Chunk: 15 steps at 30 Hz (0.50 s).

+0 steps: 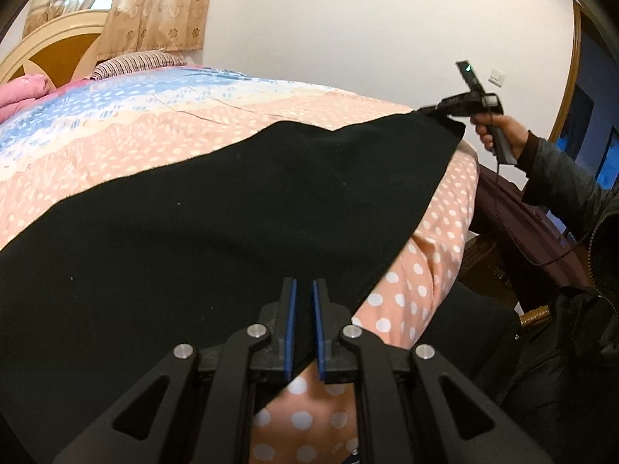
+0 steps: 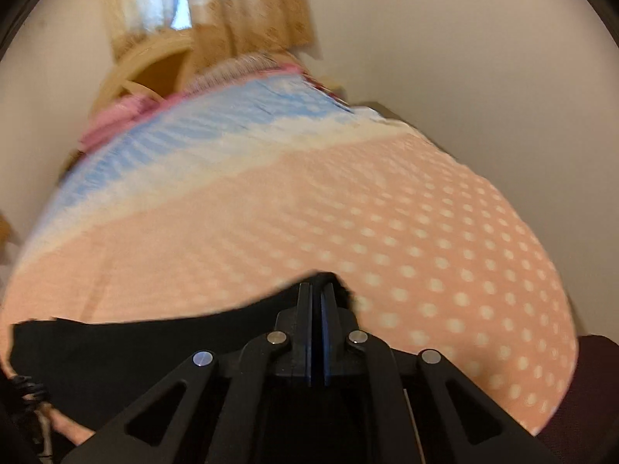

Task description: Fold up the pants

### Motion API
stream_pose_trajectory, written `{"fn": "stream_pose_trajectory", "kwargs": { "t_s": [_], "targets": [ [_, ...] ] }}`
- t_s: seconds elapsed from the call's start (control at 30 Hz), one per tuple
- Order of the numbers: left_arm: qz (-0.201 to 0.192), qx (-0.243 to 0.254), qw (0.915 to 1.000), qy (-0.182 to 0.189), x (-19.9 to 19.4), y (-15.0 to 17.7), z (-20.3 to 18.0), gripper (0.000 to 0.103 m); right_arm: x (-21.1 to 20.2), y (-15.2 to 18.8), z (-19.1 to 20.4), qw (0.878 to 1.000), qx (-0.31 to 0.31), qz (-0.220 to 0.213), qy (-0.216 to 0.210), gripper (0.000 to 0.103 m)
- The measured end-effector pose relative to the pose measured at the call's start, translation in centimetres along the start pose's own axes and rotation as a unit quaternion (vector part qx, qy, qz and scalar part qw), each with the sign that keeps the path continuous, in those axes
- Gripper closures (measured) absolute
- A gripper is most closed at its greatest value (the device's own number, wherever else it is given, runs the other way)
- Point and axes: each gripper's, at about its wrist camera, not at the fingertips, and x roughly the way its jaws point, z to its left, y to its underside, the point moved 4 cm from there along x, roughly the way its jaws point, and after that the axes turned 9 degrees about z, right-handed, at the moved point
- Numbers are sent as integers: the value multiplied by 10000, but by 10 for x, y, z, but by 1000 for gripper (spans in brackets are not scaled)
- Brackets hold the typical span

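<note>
Early stage: both the left gripper (image 1: 304, 290) and right gripper (image 2: 316, 290) are clamped on the pants (image 1: 216, 208), which lie spread across frame centre on the bed (image 1: 154, 123), folds apparently still to come.

Bedspread (image 2: 348, 201) beyond the pants (image 1: 232, 193) lies open to the pillows (image 1: 139, 62).

Left gripper (image 1: 305, 290) angles downward, pads pinched on black cloth. Right gripper (image 2: 316, 294) tilts down too, its jaws clamped together, and the right hand (image 1: 499, 131) grips its handle out at two o'clock.
</note>
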Motion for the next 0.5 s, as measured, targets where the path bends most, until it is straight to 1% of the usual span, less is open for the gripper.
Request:
{"fn": "stream_pose_trajectory", "kwargs": {
  "t_s": [0.03,0.13,0.2,0.23,0.27,0.3,0.37,0.4,0.43,0.47,0.5],
  "targets": [
    [-7,14,10000,-33,-2,-1,0,92,-2,0,-5,9999,119,-6,-72,99],
    [-149,153,9990,-393,-20,-2,0,91,-19,1,-8,9994,130,-168,263,98],
    [-320,180,9966,-741,-35,-2,6,79,-33,-2,0,9977,-43,-304,606,97],
    [-432,141,9947,-920,-46,-2,12,75,-40,-5,9,9967,-153,-379,701,93],
    [-495,90,9927,-1098,-53,-2,20,65,-47,-8,21,9964,-275,-460,654,85],
    [-543,30,9901,-1293,-61,0,28,62,-51,-10,35,9963,-407,-506,562,79],
    [-575,-123,9850,-1625,-76,5,47,62,-54,-15,71,9955,-733,-540,264,46],
    [-574,-261,9807,-1850,-86,10,61,62,-52,-16,96,9942,-938,-513,-84,43],
    [-563,-359,9784,-1954,-91,12,70,62,-47,-16,125,9909,-1153,-416,-561,43],
    [-548,-492,9749,-2103,-98,17,82,62,-39,-14,148,9870,-1316,-259,-887,43],
    [-534,-640,9706,-2256,-105,22,94,62,-26,-11,178,9801,-1544,-3,-1248,43]
  ]
}}
